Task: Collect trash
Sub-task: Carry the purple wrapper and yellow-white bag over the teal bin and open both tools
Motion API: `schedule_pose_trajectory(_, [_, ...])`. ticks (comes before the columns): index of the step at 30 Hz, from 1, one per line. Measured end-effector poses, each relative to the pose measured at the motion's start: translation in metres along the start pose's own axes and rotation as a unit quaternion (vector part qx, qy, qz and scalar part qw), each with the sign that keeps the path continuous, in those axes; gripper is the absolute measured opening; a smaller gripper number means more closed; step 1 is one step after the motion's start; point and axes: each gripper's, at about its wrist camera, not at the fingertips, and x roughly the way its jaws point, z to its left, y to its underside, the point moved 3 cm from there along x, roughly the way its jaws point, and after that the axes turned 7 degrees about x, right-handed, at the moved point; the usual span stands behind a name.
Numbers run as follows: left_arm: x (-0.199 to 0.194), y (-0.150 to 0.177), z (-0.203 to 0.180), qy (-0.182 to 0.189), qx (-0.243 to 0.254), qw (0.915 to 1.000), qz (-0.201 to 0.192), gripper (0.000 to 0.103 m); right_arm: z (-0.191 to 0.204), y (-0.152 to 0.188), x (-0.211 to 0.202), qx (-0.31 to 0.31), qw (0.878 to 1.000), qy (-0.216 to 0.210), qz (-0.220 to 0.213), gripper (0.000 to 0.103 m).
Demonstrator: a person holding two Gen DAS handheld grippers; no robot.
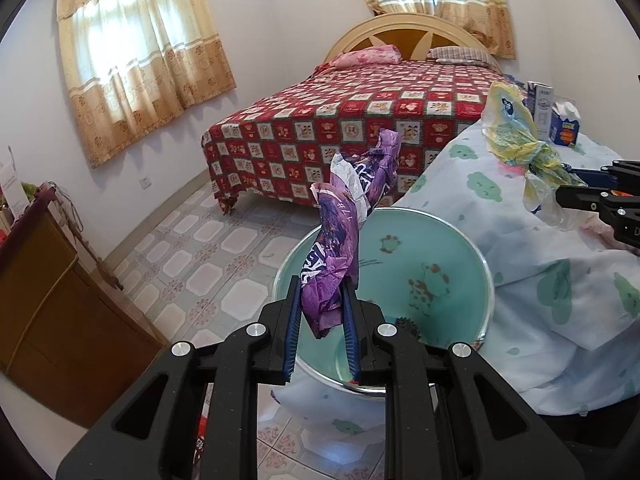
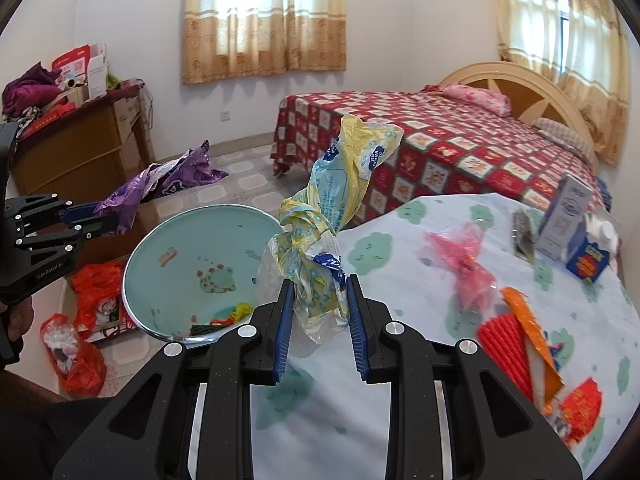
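My left gripper (image 1: 322,286) is shut on a crumpled purple wrapper (image 1: 344,224) and holds it above the rim of a teal basin (image 1: 440,248). The wrapper (image 2: 160,184) and the left gripper (image 2: 96,218) also show at the left of the right wrist view. My right gripper (image 2: 320,284) is shut on a twisted yellow and clear plastic bag (image 2: 332,208), held over the table edge beside the basin (image 2: 192,248). That bag (image 1: 516,128) and the right gripper (image 1: 560,188) show at the right of the left wrist view. A few scraps lie in the basin bottom.
The table has a white cloth with green clouds (image 2: 400,380). On it lie a pink bag (image 2: 468,264), red and orange wrappers (image 2: 520,344), a dark packet (image 2: 524,232) and two cartons (image 2: 576,232). Red bags (image 2: 88,300) lie on the floor. A bed (image 2: 440,148) and a wooden cabinet (image 2: 80,148) stand behind.
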Motion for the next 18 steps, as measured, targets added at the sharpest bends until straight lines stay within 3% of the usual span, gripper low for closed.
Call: schedule_pose_trajectory(18, [0.013,0.008,0.019,-0.009,-0.015,0.9996,0.022,0.02,0.035,-0.009,0.039,-0.046,0.998,-0.025,0.032,0.027])
